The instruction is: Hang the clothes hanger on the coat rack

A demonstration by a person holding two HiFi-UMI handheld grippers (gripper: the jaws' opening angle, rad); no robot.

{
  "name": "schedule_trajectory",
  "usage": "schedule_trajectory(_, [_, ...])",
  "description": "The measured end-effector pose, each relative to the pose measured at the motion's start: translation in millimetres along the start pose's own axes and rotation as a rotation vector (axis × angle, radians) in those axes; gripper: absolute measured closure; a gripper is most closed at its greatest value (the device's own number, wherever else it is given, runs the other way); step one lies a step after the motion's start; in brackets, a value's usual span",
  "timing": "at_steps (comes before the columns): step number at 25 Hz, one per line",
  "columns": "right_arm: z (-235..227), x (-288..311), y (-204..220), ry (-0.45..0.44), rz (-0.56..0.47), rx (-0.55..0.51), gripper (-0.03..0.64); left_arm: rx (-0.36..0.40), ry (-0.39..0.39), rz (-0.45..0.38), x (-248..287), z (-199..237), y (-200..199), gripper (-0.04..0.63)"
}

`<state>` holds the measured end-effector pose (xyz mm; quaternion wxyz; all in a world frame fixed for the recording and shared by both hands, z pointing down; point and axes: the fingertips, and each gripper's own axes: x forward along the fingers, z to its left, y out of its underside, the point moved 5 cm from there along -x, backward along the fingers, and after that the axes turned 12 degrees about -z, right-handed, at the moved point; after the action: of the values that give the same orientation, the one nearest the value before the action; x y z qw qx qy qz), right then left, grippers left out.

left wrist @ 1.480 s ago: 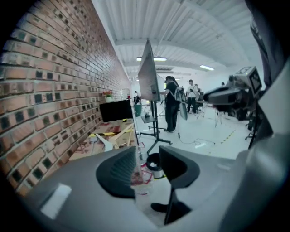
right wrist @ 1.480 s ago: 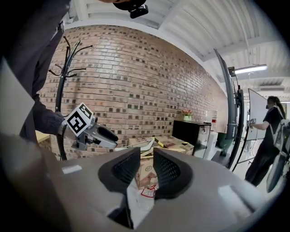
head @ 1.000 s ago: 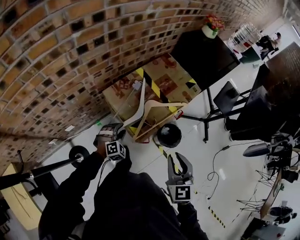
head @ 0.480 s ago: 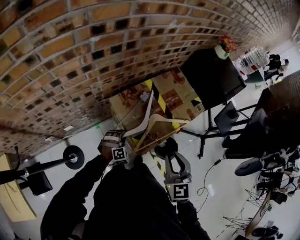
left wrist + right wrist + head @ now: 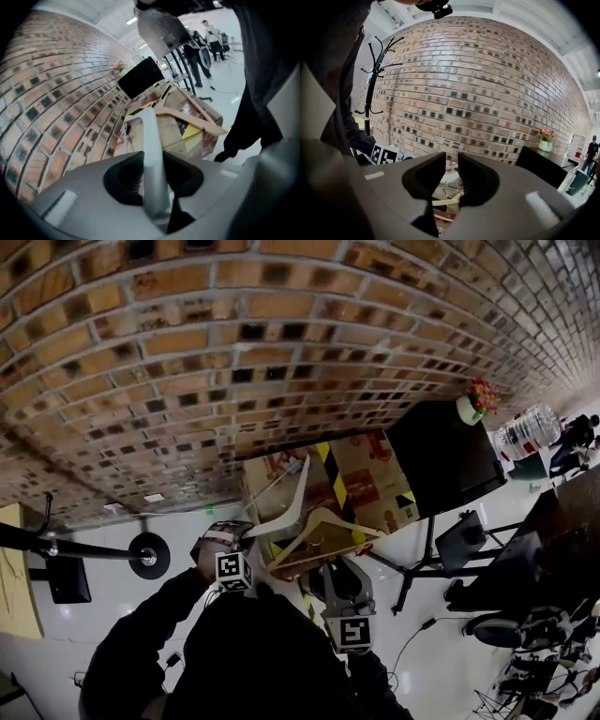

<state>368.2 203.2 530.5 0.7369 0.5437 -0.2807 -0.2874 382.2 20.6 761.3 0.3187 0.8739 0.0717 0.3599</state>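
Observation:
A white plastic hanger (image 5: 286, 507) leans up out of a cardboard box (image 5: 361, 470), and a wooden hanger (image 5: 323, 521) lies across the box's near corner. My left gripper (image 5: 236, 535) is at the white hanger's lower end. In the left gripper view the white hanger's arm (image 5: 152, 154) runs between the closing jaws and touches both. My right gripper (image 5: 334, 566) hangs just short of the box, near the wooden hanger; its jaws (image 5: 452, 161) stand a little apart with nothing between them. The black coat rack (image 5: 375, 79) stands at the left by the brick wall, with its round base (image 5: 150, 554) on the floor.
A black table (image 5: 445, 460) with a flower pot (image 5: 478, 399) stands right of the box. A black floor stand (image 5: 427, 559) and cables lie further right. The brick wall runs behind everything. People stand far off at the right.
My right gripper has moved from over the open floor up to the box's near edge, close to the wooden hanger. My left gripper has stayed at the white hanger's lower end.

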Motion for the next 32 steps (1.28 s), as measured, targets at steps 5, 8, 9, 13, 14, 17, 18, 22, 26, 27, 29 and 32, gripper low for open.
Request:
schedule_trajectory(5, [-24, -4, 0, -0.049, -0.04, 0.027, 0.532, -0.231, -0.011, -0.022, -25, 13, -26, 0.477])
schedule_trajectory(8, [-41, -6, 2, -0.074, -0.078, 0.031, 0.537, -0.339, -0.033, -0.04, -39, 20, -38, 0.479])
schedule_trajectory(9, [-46, -7, 3, -0.085, -0.09, 0.031, 0.537, -0.384, -0.043, -0.049, -46, 24, -43, 0.479])
schedule_trajectory(13, [-59, -5, 11, -0.154, -0.125, 0.031, 0.537, -0.579, -0.088, -0.091, -82, 31, -65, 0.479])
schedule_trajectory(14, [-61, -3, 14, -0.176, -0.129, 0.034, 0.537, -0.617, -0.102, -0.1, -92, 32, -69, 0.479])
schedule_trajectory(17, [-60, 16, 20, -0.26, -0.15, 0.017, 0.537, -0.705, -0.15, -0.125, -123, 36, -81, 0.479])
schedule_trajectory(18, [-57, 25, 19, -0.294, -0.168, 0.009, 0.537, -0.72, -0.169, -0.127, -135, 37, -85, 0.479])
schedule_trajectory(22, [-32, 65, -1, -0.437, -0.268, -0.011, 0.537, -0.771, -0.259, -0.13, -188, 38, -96, 0.48])
schedule_trajectory(26, [4, 100, -21, -0.576, -0.334, -0.043, 0.536, -0.891, -0.366, -0.138, -235, 25, -93, 0.48])
schedule_trajectory(27, [15, 108, -26, -0.612, -0.349, -0.058, 0.532, -0.917, -0.394, -0.137, -247, 21, -92, 0.48])
schedule_trajectory(29, [44, 123, -37, -0.699, -0.388, -0.111, 0.521, -0.97, -0.453, -0.138, -272, 11, -90, 0.48])
schedule_trajectory(32, [100, 137, -53, -0.839, -0.438, -0.26, 0.483, -1.061, -0.545, -0.171, -312, -7, -89, 0.48])
